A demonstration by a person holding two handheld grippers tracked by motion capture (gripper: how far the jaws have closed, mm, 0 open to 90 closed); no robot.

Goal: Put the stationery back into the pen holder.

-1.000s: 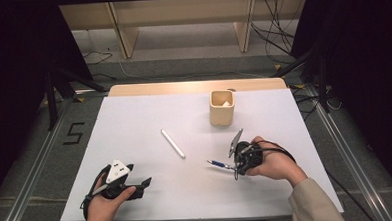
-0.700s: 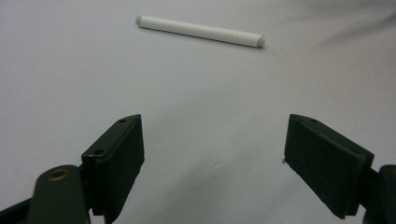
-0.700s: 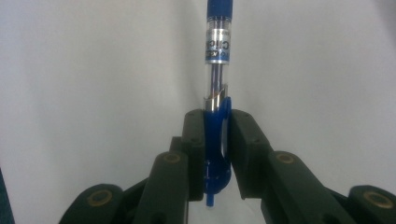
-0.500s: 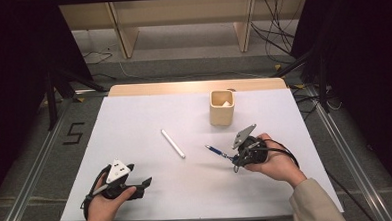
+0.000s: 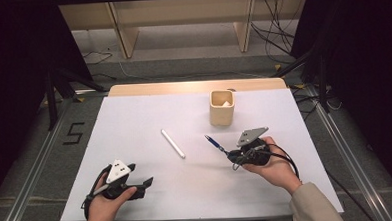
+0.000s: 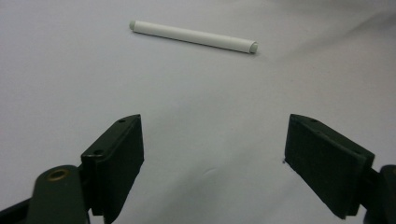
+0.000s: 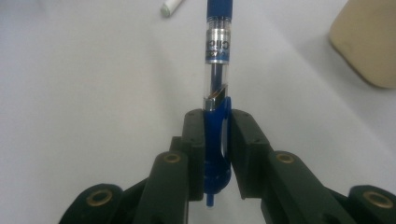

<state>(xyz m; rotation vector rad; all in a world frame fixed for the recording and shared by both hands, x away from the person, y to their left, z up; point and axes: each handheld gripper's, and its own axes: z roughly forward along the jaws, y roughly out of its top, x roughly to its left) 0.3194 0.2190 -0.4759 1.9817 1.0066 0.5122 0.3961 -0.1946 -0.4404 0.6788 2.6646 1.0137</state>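
The right gripper view shows what the high view cannot: the right gripper (image 7: 215,140) is clamped on the clip end of a blue click pen (image 7: 217,70) with a clear barrel and printed band. From above, the pen (image 5: 215,142) slants just in front of the square tan pen cup (image 5: 221,109) on the matte white surface (image 5: 149,117). The left gripper (image 6: 212,158) stands apart, nothing between, facing a smooth white cylindrical marker (image 6: 193,36).
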